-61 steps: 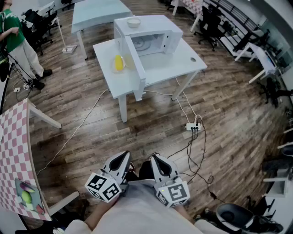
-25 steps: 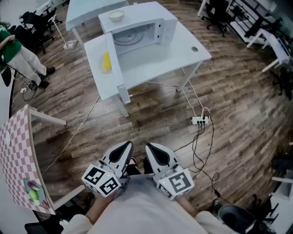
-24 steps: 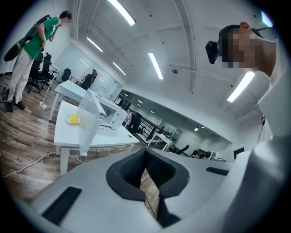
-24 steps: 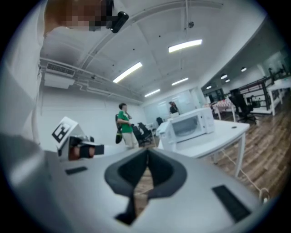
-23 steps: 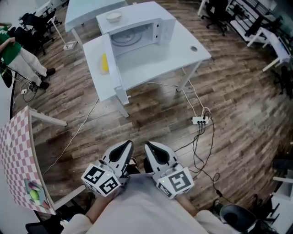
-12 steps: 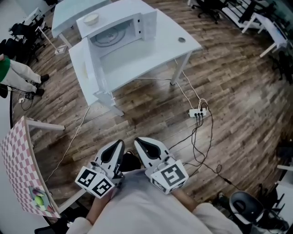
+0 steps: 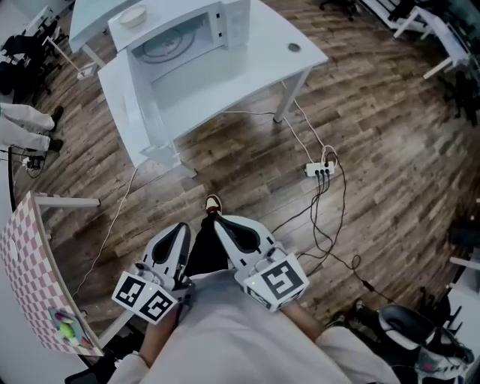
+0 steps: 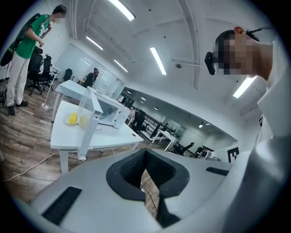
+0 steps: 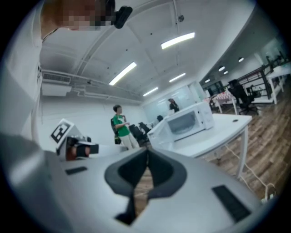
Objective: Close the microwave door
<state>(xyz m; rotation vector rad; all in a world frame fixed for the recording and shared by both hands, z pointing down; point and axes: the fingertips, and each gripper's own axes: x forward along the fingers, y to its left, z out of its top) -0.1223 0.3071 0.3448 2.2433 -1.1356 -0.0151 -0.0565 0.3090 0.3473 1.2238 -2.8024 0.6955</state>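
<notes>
The white microwave (image 7: 180, 34) stands on a white table (image 7: 247, 64) at the top of the head view. Its door (image 7: 141, 112) is swung wide open toward me, past the table's front edge. The turntable shows inside. In the left gripper view the door (image 8: 87, 119) stands edge-on; in the right gripper view the microwave (image 9: 188, 120) is far ahead. My left gripper (image 7: 181, 228) and right gripper (image 7: 218, 222) are held low near my body, far from the table. Both are shut and hold nothing. Their shut tips also show: left gripper (image 8: 145, 151), right gripper (image 9: 148, 152).
A bowl (image 7: 133, 15) sits on top of the microwave. A yellow item (image 8: 72, 119) lies on the table beside the door. A power strip (image 7: 319, 170) and cables lie on the wood floor. A checkered table (image 7: 22, 262) is at left. A person in green (image 8: 25, 50) stands far left.
I have walked closer to the table: the microwave and its open door have slid up and left in the head view. Both grippers stay shut near my body.
</notes>
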